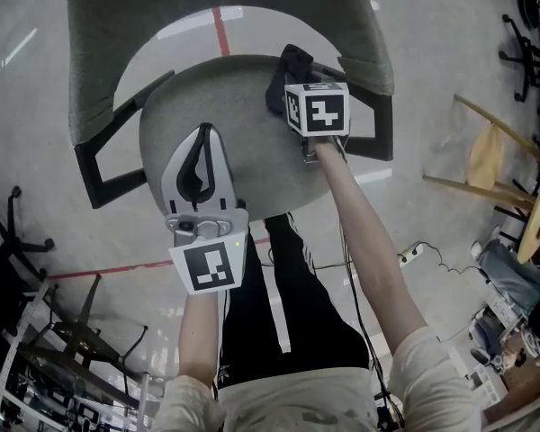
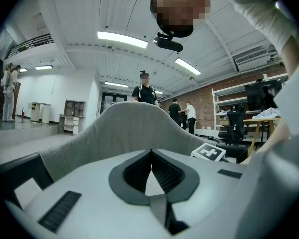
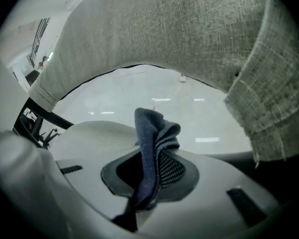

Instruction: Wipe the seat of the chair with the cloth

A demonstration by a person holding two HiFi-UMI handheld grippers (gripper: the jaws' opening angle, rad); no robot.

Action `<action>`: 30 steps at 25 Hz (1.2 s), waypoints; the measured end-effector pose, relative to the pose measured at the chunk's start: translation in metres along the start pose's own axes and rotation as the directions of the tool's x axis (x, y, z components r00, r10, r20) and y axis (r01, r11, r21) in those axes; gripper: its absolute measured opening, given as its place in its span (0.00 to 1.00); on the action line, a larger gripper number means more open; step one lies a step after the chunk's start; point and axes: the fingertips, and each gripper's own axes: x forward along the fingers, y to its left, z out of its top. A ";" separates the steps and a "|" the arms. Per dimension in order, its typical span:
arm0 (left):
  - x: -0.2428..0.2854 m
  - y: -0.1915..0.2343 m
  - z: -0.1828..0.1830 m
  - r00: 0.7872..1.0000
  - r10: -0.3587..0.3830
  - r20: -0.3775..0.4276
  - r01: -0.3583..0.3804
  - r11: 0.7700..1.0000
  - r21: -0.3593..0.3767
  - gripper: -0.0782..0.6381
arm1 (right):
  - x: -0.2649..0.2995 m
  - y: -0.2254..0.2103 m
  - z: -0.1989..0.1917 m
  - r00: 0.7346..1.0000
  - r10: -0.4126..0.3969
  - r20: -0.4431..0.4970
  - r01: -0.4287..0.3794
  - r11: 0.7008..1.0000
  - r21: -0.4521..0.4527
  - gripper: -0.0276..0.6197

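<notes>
A grey fabric chair stands below me, its round seat (image 1: 238, 111) in the middle of the head view and its backrest (image 1: 162, 16) at the top. My right gripper (image 1: 292, 84) is shut on a dark blue cloth (image 1: 288, 75) at the seat's far right part; in the right gripper view the cloth (image 3: 152, 148) sticks up from between the jaws. My left gripper (image 1: 205, 133) hovers over the seat's near left side, jaws shut with nothing between them. In the left gripper view its tips (image 2: 151, 152) point at the backrest (image 2: 124, 128).
Black armrests (image 1: 103, 165) flank the seat on both sides. A red line (image 1: 220, 30) runs across the glossy floor. Black chairs (image 1: 13, 232) stand at the left, wooden frames (image 1: 490, 156) and clutter at the right. A cable (image 1: 423, 250) lies by my right arm. People stand far off.
</notes>
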 end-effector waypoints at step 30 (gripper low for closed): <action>-0.072 0.062 -0.003 0.987 0.161 -0.002 -0.161 0.987 -0.025 0.13 | -0.075 0.090 0.050 0.969 0.127 0.213 -0.101 0.987 -0.128 0.13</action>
